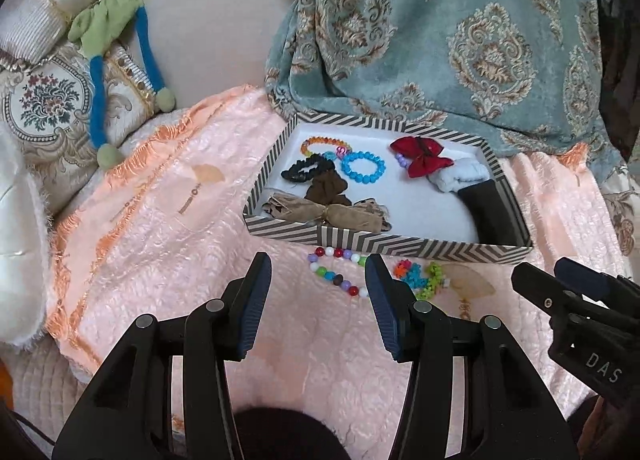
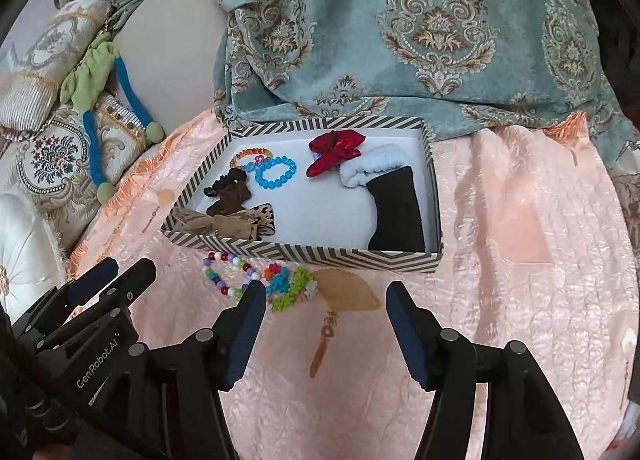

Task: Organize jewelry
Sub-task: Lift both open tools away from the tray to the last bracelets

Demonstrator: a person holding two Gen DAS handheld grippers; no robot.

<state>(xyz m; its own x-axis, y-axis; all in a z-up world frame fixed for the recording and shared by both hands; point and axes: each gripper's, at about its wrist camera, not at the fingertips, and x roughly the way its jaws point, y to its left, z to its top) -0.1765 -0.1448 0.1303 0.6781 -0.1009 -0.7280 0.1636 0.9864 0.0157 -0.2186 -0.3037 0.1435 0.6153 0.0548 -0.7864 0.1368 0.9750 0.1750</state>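
Note:
A chevron-striped box [image 1: 384,240] [image 2: 304,252] lies on a pink quilt and holds a blue bead bracelet [image 1: 363,167] [image 2: 276,172], a red bow [image 1: 420,155] [image 2: 335,152], dark scrunchies, a tan bow and a black band. In front of the box lie a multicolour bead bracelet [image 1: 338,271] [image 2: 226,274] and a flower bracelet [image 1: 420,278] [image 2: 288,284]. My left gripper [image 1: 318,274] is open, just short of the bead bracelet. My right gripper [image 2: 326,296] is open, empty, just right of the flower bracelet; it also shows in the left wrist view [image 1: 560,276].
A teal patterned curtain cloth [image 1: 440,31] [image 2: 400,27] hangs behind the box. Embroidered cushions [image 1: 52,107] and a green-and-blue soft toy [image 1: 112,59] [image 2: 96,99] lie at the left. The pink quilt [image 1: 168,219] [image 2: 520,240] spreads around the box.

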